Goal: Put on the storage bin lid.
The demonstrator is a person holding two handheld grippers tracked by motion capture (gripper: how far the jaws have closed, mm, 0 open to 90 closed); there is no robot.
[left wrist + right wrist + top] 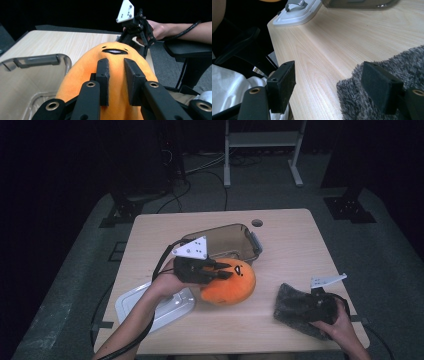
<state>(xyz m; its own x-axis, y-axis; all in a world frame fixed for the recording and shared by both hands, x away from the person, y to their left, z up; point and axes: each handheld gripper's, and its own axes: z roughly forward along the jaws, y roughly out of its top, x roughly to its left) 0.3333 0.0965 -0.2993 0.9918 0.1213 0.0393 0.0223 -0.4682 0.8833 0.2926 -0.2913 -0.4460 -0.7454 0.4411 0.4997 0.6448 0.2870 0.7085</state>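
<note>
An orange plush toy (235, 285) with a small black face lies at the table's middle, just in front of a clear plastic container (235, 237). My left gripper (225, 271) reaches in from the left and is shut on the plush. In the left gripper view both pads pinch the orange fabric (115, 51) with a fold between them, and the container's rim (37, 60) is at the left. My right gripper (306, 307) stands open at the front right over a grey furry cloth (290, 306). In the right gripper view one jaw lies on the cloth (412, 65), the other over the table's edge.
A white container lid (150, 307) lies at the front left, and its clasp end (297, 11) faces the right gripper. The table (285, 250) has a cable hole near its back edge. A black chair armrest (190, 48) sits beyond the table.
</note>
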